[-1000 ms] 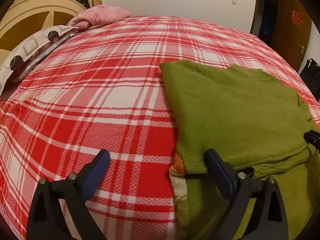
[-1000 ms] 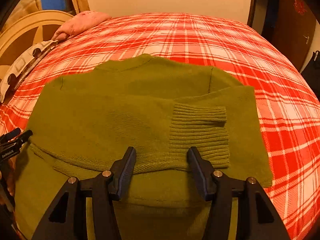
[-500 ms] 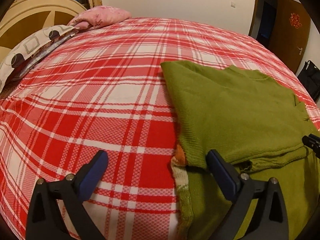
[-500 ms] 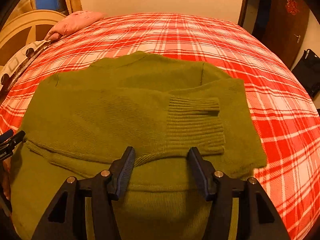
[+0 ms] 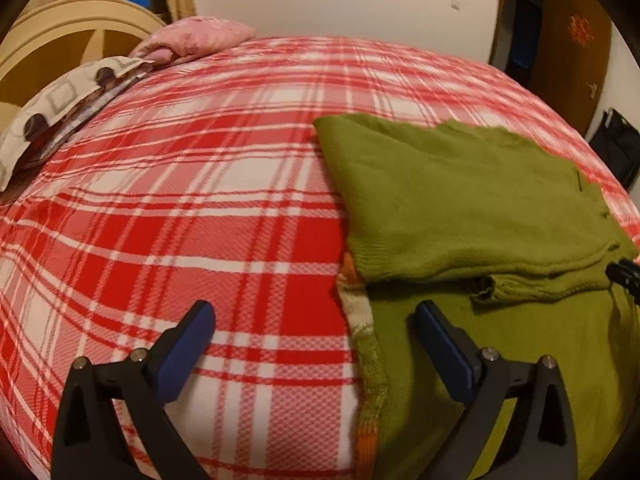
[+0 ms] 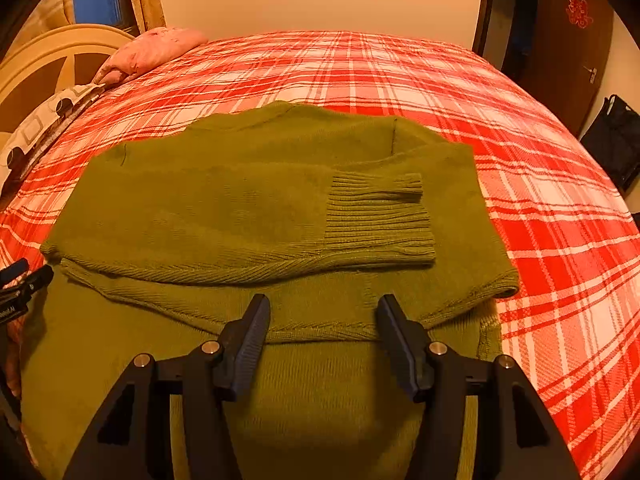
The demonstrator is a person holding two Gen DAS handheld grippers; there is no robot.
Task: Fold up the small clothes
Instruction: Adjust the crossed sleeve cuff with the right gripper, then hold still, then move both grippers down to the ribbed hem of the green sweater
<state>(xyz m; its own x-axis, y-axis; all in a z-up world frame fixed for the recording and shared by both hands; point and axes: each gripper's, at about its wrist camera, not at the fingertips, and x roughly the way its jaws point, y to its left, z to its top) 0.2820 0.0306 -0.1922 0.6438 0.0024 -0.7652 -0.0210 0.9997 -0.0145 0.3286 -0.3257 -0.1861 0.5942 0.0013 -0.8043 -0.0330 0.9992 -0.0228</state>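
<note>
No writing can be read anywhere; the red ornament [image 6: 579, 12] on the brown door [image 6: 572, 60], far right of the green sweater [image 6: 256, 208], is too small to make out. Left of the sweater lie a patterned pillow [image 5: 60, 112] and a pink pillow [image 5: 192, 38] against the cream headboard [image 5: 60, 28]. The sweater lies flat on the red plaid bedspread [image 5: 180, 200], its sleeves folded across the chest, a ribbed cuff [image 6: 376, 216] on top. The left gripper [image 5: 314, 326] hovers wide open and empty over the sweater's left edge. The right gripper [image 6: 322, 320] stands half open above the sweater's lower body, gripping nothing. A black bag [image 6: 614, 140] sits right of it.
</note>
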